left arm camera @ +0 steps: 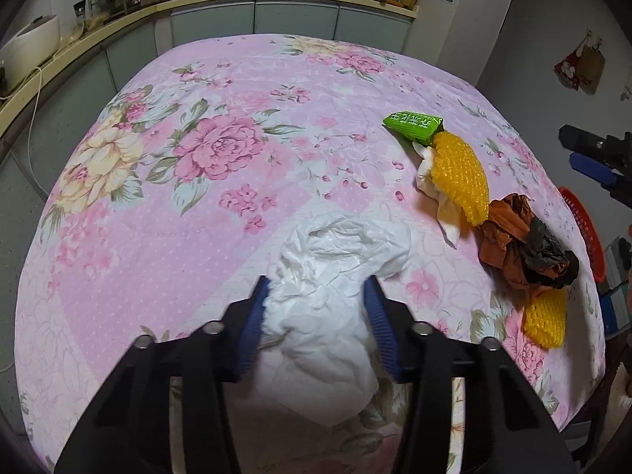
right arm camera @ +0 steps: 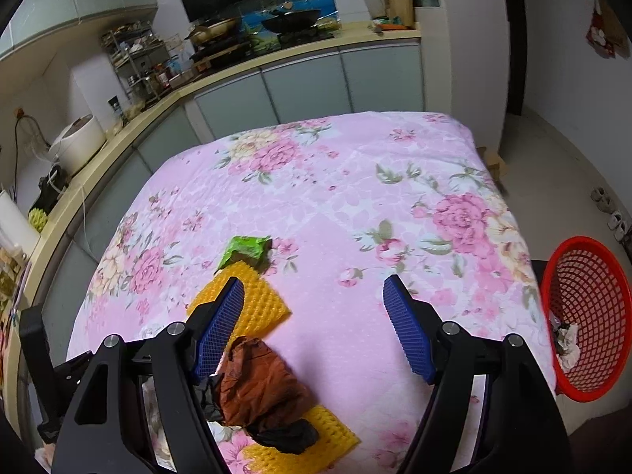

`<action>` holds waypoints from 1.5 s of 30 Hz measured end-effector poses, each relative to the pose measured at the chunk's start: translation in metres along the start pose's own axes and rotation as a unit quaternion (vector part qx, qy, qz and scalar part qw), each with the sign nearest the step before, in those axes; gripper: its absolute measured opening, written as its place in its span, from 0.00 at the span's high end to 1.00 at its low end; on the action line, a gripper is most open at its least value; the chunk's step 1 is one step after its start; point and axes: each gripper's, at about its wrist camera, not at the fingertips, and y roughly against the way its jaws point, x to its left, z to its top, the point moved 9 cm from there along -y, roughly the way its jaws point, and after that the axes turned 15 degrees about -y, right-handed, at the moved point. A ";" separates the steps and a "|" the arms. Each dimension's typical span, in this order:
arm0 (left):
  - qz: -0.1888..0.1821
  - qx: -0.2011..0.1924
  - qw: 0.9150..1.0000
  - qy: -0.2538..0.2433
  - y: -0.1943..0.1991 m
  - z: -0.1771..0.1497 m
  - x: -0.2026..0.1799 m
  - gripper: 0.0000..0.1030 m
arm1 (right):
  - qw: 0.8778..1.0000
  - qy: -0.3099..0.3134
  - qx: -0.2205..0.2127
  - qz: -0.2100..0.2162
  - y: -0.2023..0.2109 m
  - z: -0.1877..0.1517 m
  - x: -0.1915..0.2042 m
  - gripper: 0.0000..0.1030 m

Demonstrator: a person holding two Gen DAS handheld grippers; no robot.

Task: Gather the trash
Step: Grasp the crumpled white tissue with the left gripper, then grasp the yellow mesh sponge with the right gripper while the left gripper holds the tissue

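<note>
The left gripper [left arm camera: 316,296] has its jaws pressed against a crumpled white tissue [left arm camera: 335,272] on the floral-clothed surface [left arm camera: 197,213], its long axis running away from the jaws. To their right lie a green wrapper [left arm camera: 412,126], yellow foam netting [left arm camera: 458,175] and a brown bag [left arm camera: 509,233]. The right gripper [right arm camera: 312,320] hangs wide open and empty, with a red basket [right arm camera: 588,316] to its right.

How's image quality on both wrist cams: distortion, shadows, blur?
Left wrist: strong fisheye bulge, dark vignette corners; the left gripper casts a shadow over the near part of the white tissue; sharp, no motion blur. Right wrist: same barrel distortion, counter edge bows; soft shadow beside the brown bag; red basket stretched at the edge.
</note>
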 end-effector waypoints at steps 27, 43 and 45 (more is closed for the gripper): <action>0.006 -0.041 0.999 0.032 0.018 0.024 0.031 0.82 | 0.984 0.119 0.130 0.008 -0.093 -0.057 0.069 0.19; 0.017 -0.049 0.998 0.038 0.025 0.026 0.035 0.82 | 0.990 0.094 0.105 0.016 -0.072 -0.039 0.053 0.58; 0.019 -0.052 0.998 0.039 0.027 0.028 0.036 0.82 | 0.991 0.091 0.095 0.017 -0.064 -0.034 0.052 0.58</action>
